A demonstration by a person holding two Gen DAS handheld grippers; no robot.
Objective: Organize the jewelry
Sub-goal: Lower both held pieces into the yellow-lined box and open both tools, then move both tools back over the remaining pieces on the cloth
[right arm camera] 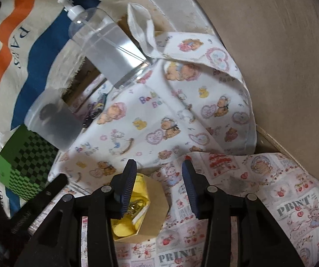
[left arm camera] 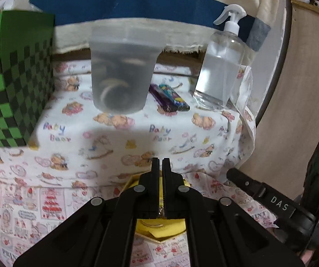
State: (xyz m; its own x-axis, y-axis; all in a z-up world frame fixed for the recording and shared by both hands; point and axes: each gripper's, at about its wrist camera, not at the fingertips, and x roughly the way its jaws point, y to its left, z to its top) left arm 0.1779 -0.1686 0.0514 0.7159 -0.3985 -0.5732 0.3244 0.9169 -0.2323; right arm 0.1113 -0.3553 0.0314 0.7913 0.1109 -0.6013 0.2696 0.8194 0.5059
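Left wrist view. Left tool (left arm camera: 160,162) sits at 6 o'clock with its jaws clenched nearly together; deep between them, near the base, a small glinting bit (left arm camera: 161,211) appears pinched, likely a piece of jewelry, too small to identify. Directly beneath is the yellow-lined box (left arm camera: 159,228), mostly hidden by the tool. At 12 o'clock a frosted plastic cup (left arm camera: 121,71) stands on the raised, bear-print-covered bench (left arm camera: 119,142), with dim rings or bangles showing through its wall. Lighters (left arm camera: 170,99) lie just beside it toward 1 o'clock; a clear spray bottle (left arm camera: 223,66) at 2 o'clock; a green checkered box (left arm camera: 15,77) at 9 o'clock. The right tool's body (left arm camera: 293,204) enters at 4 o'clock.

Right wrist view. Right tool (right arm camera: 159,166) is released, jaws wide apart, holding nothing. The hexagonal box (right arm camera: 150,209) lies at 6 o'clock, partly under the left-hand jaw; gold jewelry (right arm camera: 137,205) rests on its yellow lining. Cup (right arm camera: 52,122) at 9 o'clock, bottle (right arm camera: 106,51) at 11 o'clock.

Judgement: the step looks like lowering the pinched piece into the box. Hold the left tool centred over the yellow lining, descend low before easing the jaws, so the piece cannot bounce off the rim. The right tool could steady the box wall; the light cardboard may slide on cloth.
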